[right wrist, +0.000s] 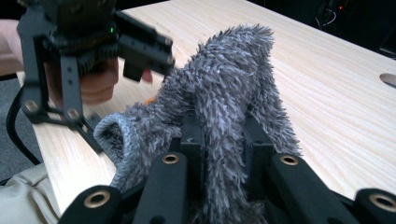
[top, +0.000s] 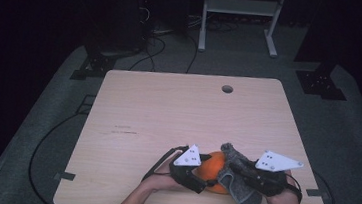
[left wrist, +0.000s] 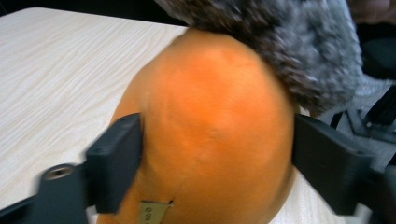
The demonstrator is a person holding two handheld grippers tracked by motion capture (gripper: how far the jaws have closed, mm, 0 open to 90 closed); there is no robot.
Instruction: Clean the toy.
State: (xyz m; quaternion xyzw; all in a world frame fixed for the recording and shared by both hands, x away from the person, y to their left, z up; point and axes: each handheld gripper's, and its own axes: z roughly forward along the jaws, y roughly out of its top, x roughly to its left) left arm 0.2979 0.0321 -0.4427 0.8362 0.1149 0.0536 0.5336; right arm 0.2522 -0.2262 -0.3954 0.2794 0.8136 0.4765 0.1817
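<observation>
Orange and soft-looking, the ball [left wrist: 210,135] lies near the front edge of the wooden surface [top: 178,107], between the two hands. A grey fluffy sock [right wrist: 224,93] is draped over its top and right side, so the work seems to be pulling the sock over the ball or off it; I cannot tell which. Most of the ball is bare in the left gripper view, so I judge the job about half done either way.

The left hand-held gripper [left wrist: 215,158] has its jaws wide around the ball, one on each side and close against its skin; whether they press it I cannot tell. The right hand-held gripper [right wrist: 224,154] is clamped tight on the sock and holds a fold of it up.

Counted: one ball, one sock, two hand-held grippers, one surface with one round hole [top: 227,89] near its far edge.
</observation>
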